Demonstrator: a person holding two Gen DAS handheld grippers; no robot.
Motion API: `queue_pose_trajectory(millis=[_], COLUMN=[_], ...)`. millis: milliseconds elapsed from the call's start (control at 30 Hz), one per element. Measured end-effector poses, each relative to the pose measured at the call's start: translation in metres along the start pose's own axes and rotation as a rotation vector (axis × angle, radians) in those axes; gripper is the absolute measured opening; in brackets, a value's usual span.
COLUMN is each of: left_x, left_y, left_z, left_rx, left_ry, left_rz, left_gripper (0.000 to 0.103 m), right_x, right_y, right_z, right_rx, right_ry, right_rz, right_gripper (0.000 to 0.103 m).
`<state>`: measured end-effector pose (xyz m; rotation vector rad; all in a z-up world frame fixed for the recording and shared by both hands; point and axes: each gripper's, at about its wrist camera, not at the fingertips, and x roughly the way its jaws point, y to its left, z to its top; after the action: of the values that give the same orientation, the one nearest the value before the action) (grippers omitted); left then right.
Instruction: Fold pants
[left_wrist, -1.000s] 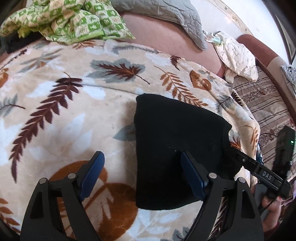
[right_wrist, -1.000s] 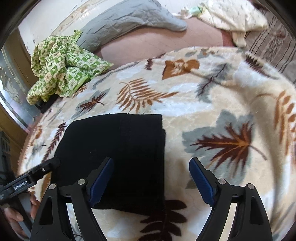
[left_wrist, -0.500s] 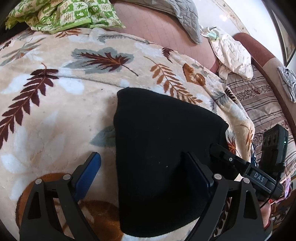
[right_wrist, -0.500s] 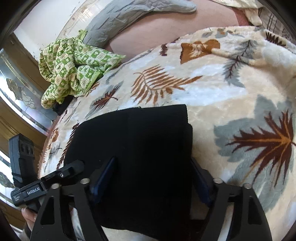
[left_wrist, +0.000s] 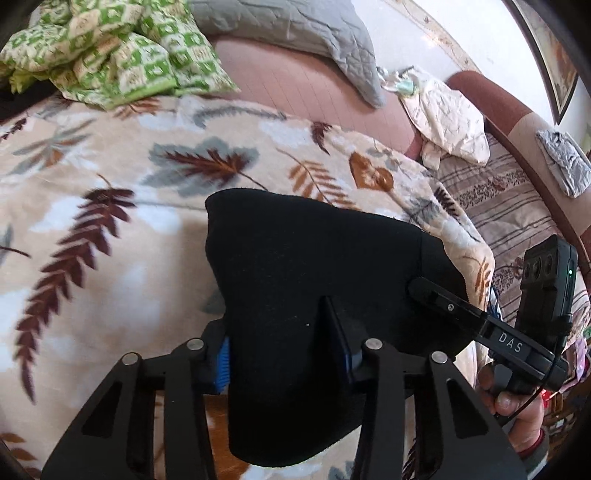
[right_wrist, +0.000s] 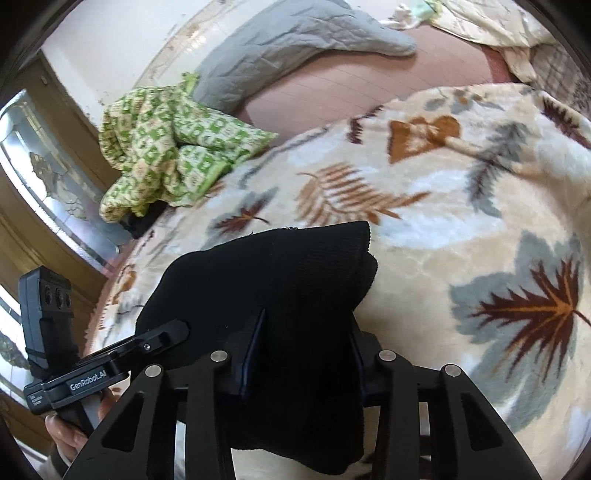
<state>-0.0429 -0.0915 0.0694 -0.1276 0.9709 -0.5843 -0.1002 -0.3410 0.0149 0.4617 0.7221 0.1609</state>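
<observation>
The black pants (left_wrist: 314, 266) are folded into a thick bundle on a leaf-patterned blanket (left_wrist: 110, 221). My left gripper (left_wrist: 284, 354) is shut on the bundle's near left part, its blue pads pressed into the cloth. My right gripper (right_wrist: 303, 350) is shut on the bundle's near right part (right_wrist: 280, 280). The near edge of the pants is raised off the blanket between both grippers. Each gripper shows in the other's view: the right gripper (left_wrist: 480, 325) and the left gripper (right_wrist: 110, 365).
A green patterned quilt (left_wrist: 110, 48) and a grey quilted pillow (left_wrist: 295, 37) lie at the far side of the bed. A cream cloth (left_wrist: 447, 118) and a striped cover (left_wrist: 517, 206) lie to the right. A wooden frame (right_wrist: 44, 184) stands left.
Both grippers moved forward onto the pants and closed on the bundle's near edge. The bundle's near side has lifted and bunched.
</observation>
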Motion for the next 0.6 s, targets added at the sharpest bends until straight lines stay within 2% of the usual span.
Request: queue_pose_trajectory(millis=[200, 400, 467, 533, 567, 600], left_x=[-0.023, -0.018, -0.009, -0.004, -0.006, -0.011], left_y=[0.025, 0.055, 0.065, 0.073, 0.075, 0.077], left_z=[0.006, 0.001, -0.004, -0.008, -0.009, -0.010], left_rx=[-0.010, -0.054, -0.068, -0.089, -0.098, -0.103], left_ry=[-0.035, -0.004, 0.024, 0.037, 0.027, 0.012], left_rz=[0.058, 0.089, 0.109, 0.136, 0.147, 0.162], left_gripper=[0.042, 0.042, 0.047, 0.065, 0.069, 0.072], right_x=[0.011, 0.034, 0.047, 0.063, 0.064, 0.061], right_y=[0.033, 0.060, 0.061, 0.057, 0.057, 0.058], right_z=[0.007, 0.005, 0.000, -0.007, -0.009, -0.011], right_rx=[-0.024, -0.053, -0.050, -0.051, -0.062, -0.079], right_ry=[-0.002, 0.036, 0.067, 0.117, 0.116, 0.100], right_rz=[0.039, 0.039, 0.025, -0.038, -0.060, -0.074], right_gripper=[0.039, 0.039, 0.041, 0.049, 0.055, 0.057])
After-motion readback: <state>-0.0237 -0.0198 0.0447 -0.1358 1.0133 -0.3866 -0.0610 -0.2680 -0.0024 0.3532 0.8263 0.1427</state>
